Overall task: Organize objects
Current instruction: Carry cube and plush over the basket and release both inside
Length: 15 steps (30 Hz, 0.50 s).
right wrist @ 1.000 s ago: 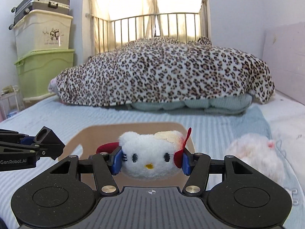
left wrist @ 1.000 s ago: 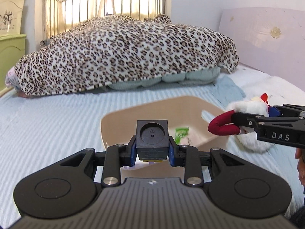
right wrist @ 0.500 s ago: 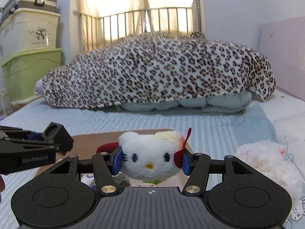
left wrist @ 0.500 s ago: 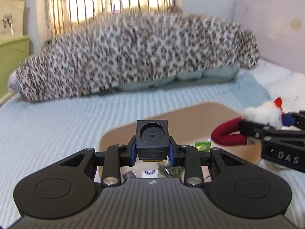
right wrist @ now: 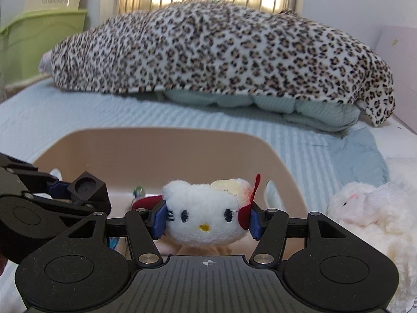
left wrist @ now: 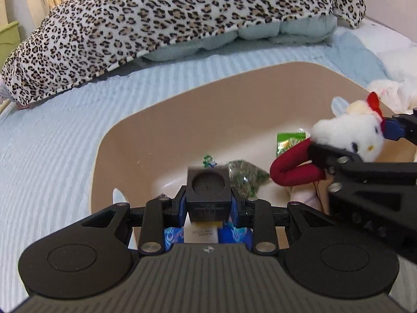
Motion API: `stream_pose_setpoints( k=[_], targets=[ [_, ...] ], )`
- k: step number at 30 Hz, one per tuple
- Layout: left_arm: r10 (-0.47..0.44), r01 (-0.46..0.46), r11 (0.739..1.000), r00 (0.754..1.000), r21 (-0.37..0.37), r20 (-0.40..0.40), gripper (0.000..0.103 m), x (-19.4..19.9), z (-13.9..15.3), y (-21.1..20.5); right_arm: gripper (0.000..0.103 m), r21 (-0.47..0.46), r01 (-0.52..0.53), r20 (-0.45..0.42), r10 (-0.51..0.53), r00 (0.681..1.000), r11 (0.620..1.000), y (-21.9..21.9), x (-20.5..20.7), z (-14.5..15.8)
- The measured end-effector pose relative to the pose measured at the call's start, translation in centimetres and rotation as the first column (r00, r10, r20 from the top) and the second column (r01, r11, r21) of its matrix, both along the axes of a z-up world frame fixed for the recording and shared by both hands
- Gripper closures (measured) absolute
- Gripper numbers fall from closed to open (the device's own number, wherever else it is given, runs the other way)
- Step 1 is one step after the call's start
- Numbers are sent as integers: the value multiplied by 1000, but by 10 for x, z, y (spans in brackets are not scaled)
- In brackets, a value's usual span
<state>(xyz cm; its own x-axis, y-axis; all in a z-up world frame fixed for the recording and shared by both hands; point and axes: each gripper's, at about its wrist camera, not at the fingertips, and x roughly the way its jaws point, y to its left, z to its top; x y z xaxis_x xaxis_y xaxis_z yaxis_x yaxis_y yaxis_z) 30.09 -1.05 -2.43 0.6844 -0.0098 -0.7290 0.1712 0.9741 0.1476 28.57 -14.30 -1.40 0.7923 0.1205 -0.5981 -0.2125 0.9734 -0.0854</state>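
My left gripper (left wrist: 209, 206) is shut on a black cube (left wrist: 208, 191) with a round recess and holds it above the inside of a beige plastic bin (left wrist: 135, 120) on the bed. My right gripper (right wrist: 208, 220) is shut on a white cat plush (right wrist: 206, 215) with a red bow and red body, held over the bin's (right wrist: 161, 135) near right side. The plush (left wrist: 346, 138) and right gripper show at the right of the left wrist view. The cube (right wrist: 87, 186) and left gripper show at the left of the right wrist view.
Inside the bin lie a green snack packet (left wrist: 289, 140), a clear bag of green bits (left wrist: 246, 180) and a blue-and-white pack (left wrist: 206, 234). A white fluffy plush (right wrist: 365, 208) lies right of the bin. A leopard blanket (right wrist: 221, 52) is heaped behind. Green storage boxes (right wrist: 39, 39) stand left.
Both grippers have moved forward and tipped down over the bin, still holding the cube and the plush. The bin's inside and its contents have come into view.
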Motion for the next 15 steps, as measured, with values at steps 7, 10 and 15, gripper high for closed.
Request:
stream_pose_setpoints(
  k=[7, 10, 15],
  targets=[
    [52, -52, 999, 998, -9, 36, 25, -19, 19, 12, 13, 17, 28, 19, -29, 999, 999, -17, -27, 18],
    [64, -63, 998, 997, -11, 36, 23, -27, 30, 14, 9, 11, 29, 20, -29, 999, 1000, -22, -39, 31],
    [63, -61, 998, 996, -26, 59, 17, -50, 47, 13, 6, 23, 38, 18, -39, 999, 999, -29, -61, 49]
  ],
)
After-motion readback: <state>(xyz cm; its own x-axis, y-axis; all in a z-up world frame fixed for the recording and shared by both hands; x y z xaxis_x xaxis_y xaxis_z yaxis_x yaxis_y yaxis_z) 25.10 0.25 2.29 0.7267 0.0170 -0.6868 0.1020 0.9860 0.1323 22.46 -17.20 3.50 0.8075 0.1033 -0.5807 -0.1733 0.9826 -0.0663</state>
